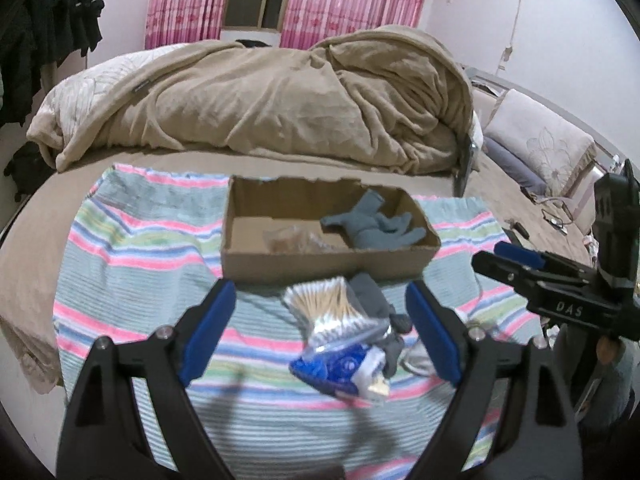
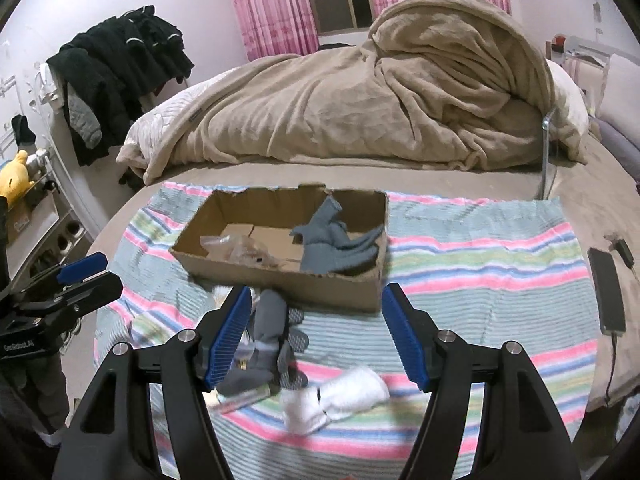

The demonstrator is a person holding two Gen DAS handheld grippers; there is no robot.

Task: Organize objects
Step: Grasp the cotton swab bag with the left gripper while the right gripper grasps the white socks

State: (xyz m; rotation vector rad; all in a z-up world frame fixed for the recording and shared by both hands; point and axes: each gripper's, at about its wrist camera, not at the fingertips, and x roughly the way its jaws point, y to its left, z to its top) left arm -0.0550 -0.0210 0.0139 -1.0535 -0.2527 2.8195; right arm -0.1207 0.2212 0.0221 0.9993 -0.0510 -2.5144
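An open cardboard box [image 1: 320, 268] [image 2: 280, 280] sits on a striped towel [image 1: 132, 264] [image 2: 480, 264] on the bed. It holds blue-grey gloves [image 1: 376, 224] [image 2: 336, 244] and a clear plastic bag [image 1: 292, 238] [image 2: 240, 250]. In front of the box lie a pack of cotton swabs [image 1: 332, 324], a dark grey sock [image 1: 372, 296] [image 2: 264, 344] and a white sock [image 2: 336, 400]. My left gripper [image 1: 320, 332] is open around the swab pack, just above it. My right gripper [image 2: 316, 336] is open over the socks.
A crumpled beige blanket [image 1: 280, 96] [image 2: 380, 92] fills the far half of the bed. A phone with cable [image 2: 608, 292] lies on the right of the bed. Pillows [image 1: 536, 140] are far right. Dark clothes [image 2: 120, 68] hang at left.
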